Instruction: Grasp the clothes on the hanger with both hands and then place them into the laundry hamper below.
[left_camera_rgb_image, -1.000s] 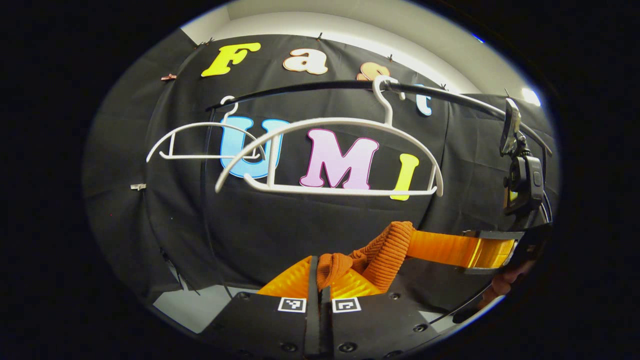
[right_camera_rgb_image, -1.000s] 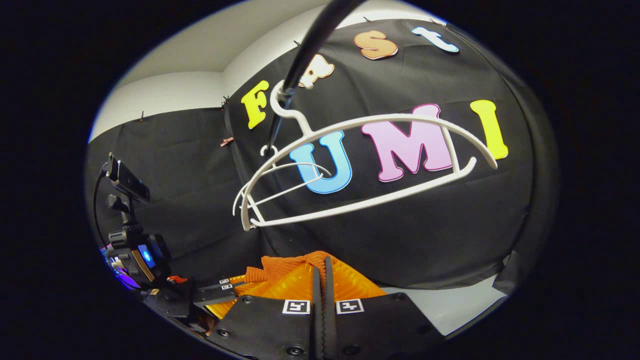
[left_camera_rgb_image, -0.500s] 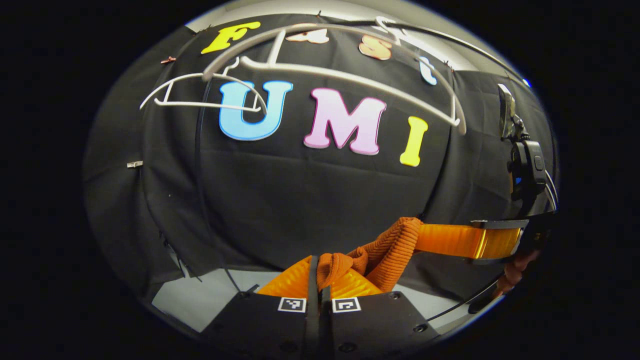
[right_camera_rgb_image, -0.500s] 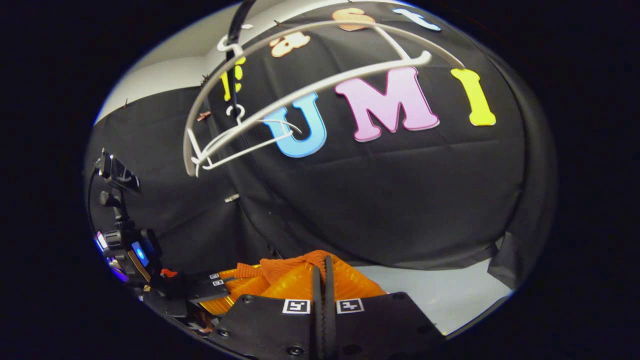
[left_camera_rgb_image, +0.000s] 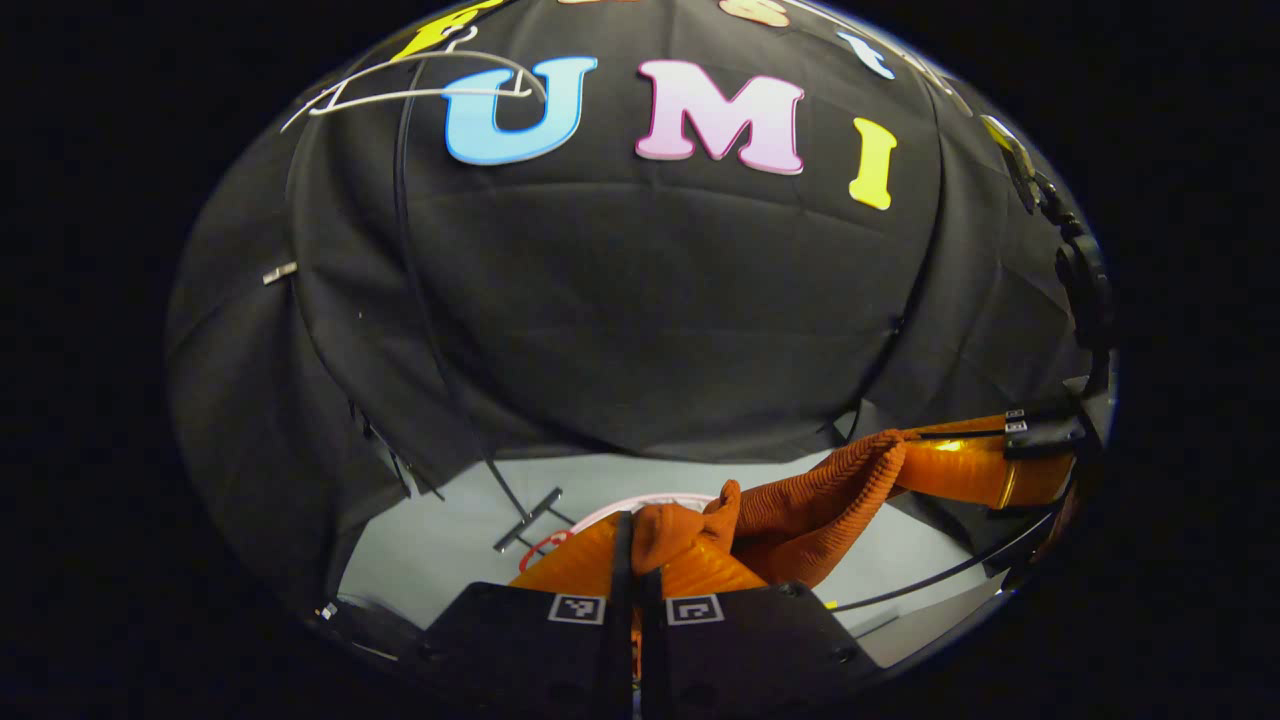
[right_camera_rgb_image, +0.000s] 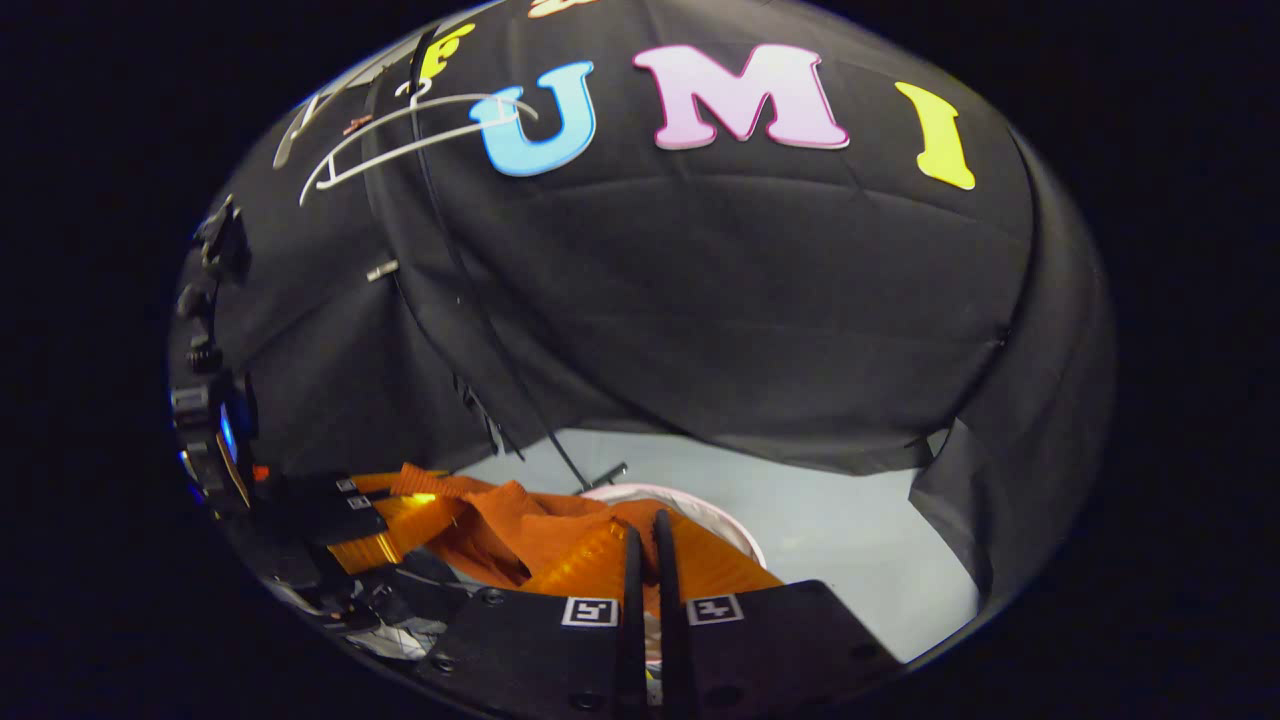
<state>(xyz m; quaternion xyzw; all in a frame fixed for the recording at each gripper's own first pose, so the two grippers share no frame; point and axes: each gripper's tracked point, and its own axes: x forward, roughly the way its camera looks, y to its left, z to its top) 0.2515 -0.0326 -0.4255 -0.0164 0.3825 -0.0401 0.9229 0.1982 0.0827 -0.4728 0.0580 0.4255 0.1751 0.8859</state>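
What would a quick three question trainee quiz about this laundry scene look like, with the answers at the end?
1. True or false: the left gripper is shut on the orange garment.
2. What stretches between the two grippers?
3. Multiple choice: the white hamper rim in the right gripper view lies A) above the white hanger, B) just beyond the right gripper, C) on the wall.

Key: 1 true; 2 the orange garment; 3 B.

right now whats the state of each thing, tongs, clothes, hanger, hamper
left tongs: shut on the orange garment
right tongs: shut on the same garment, at its other end
orange garment: off the hanger, stretched between both tongs, above the hamper
white hanger: bare, up high
hamper: white rim below the garment; inside hidden
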